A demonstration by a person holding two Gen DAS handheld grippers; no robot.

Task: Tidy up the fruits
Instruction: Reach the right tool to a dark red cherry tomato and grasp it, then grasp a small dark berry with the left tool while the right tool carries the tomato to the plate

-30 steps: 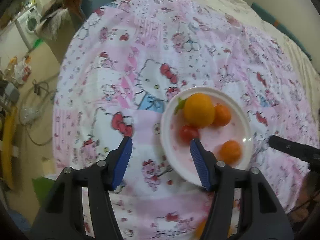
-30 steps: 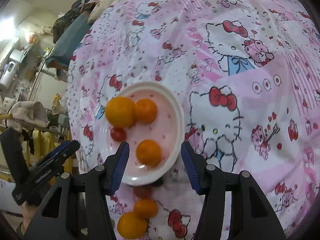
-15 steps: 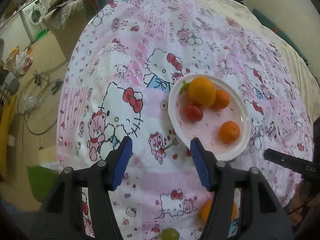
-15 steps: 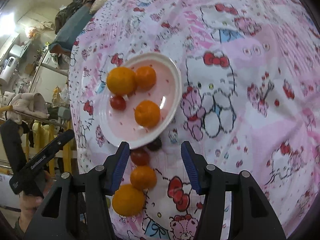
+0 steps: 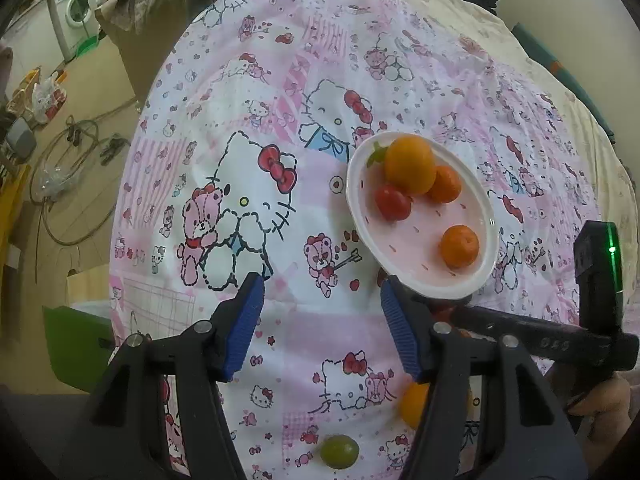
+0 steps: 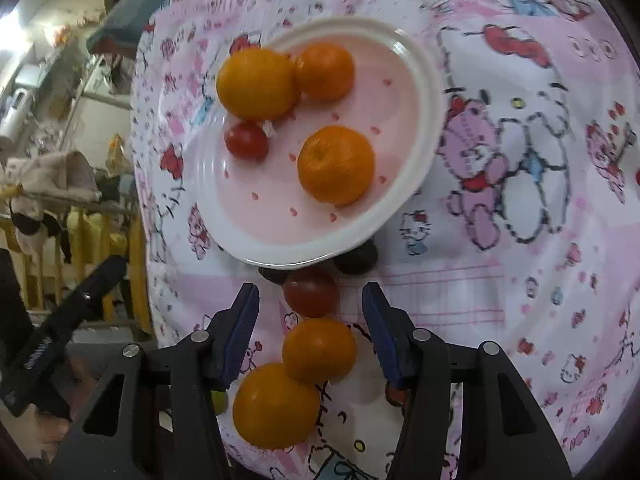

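A white plate with a pink floor (image 5: 400, 248) (image 6: 272, 216) lies on the cartoon-print cloth. It holds a large orange (image 6: 258, 82), two mandarins (image 6: 325, 70) (image 6: 336, 164) and a red tomato (image 6: 246, 140). Just below its rim, a loose tomato (image 6: 311, 292), a mandarin (image 6: 319, 350) and a big orange (image 6: 276, 406) lie in a row. My right gripper (image 6: 311, 300) is open, low over this row, straddling the tomato and mandarin without touching them. My left gripper (image 5: 320, 292) stands open over bare cloth, left of the plate, nothing in it.
Two dark fruits (image 6: 356, 258) peek out from under the plate's near rim. A green grape (image 5: 339, 451) lies near the cloth's front edge. The cloth drops off at the left to a floor with cables (image 5: 68, 168) and a washing machine (image 5: 76, 4).
My right gripper has dropped back and down from over the plate to the row of loose fruit. My left gripper has slid off the plate onto the cloth at its left.
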